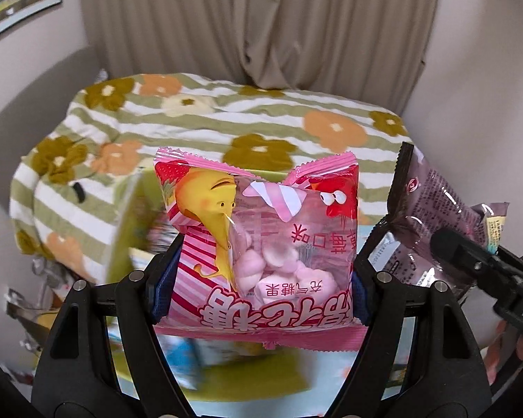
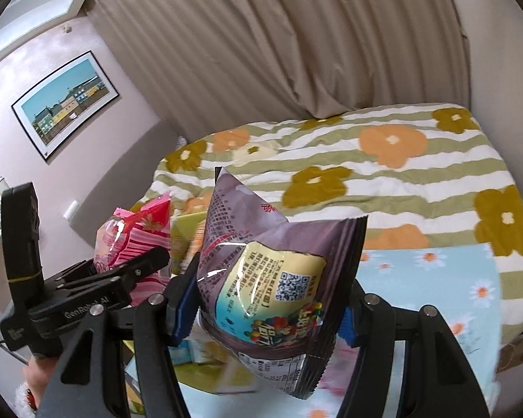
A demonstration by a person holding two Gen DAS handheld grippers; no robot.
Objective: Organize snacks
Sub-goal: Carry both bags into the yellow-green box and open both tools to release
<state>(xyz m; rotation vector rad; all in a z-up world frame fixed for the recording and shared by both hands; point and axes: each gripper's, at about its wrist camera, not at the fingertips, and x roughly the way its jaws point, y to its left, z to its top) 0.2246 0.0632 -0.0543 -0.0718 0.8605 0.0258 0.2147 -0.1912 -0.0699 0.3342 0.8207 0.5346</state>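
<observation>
The left gripper is pinching a pink candy bag in its jaws. The right gripper is pinching a purple snack bag above the bed.

The right tongs are gripping a purple snack bag between their blue pads, and the bag is standing tilted above a light blue flowered cloth. At the left, the left tongs are holding a pink striped bag. Behind them a bed with a green striped flower blanket is lying under beige curtains. A framed picture is hanging on the wall.
</observation>
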